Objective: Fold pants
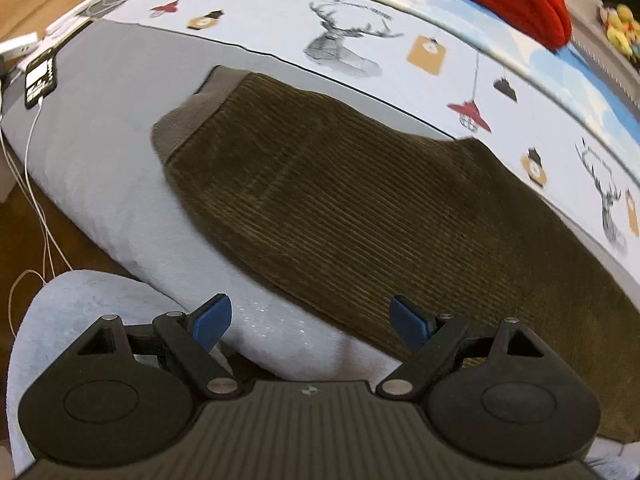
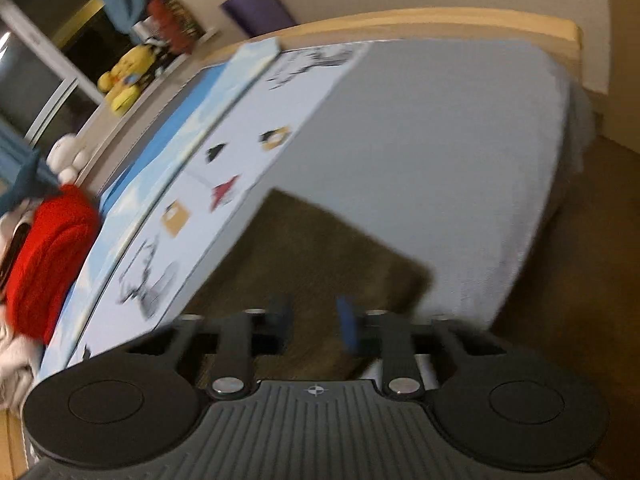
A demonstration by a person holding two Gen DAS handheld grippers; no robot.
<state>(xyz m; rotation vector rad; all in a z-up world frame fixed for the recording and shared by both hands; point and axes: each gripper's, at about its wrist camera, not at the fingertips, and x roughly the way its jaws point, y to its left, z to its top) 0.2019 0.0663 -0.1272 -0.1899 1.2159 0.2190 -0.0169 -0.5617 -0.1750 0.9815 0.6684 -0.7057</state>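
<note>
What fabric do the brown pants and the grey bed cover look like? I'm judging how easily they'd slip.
The pants look like olive-brown corduroy: fine parallel ribs, matte, with a smoother knit waistband. The bed cover looks like soft, matte, short-pile grey cloth, perhaps fleece; blur leaves that open.

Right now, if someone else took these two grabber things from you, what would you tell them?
Left gripper: fingers wide open, holding nothing, near the pants' near edge.
Right gripper: fingers apart, nothing visibly between them; view blurred.
The olive corduroy pants lie flat on the grey sheet, waistband at the far end, beside the printed blanket.
Done: apparently laid flat, perhaps one fold.
Left: grip an end and fold over.
</note>
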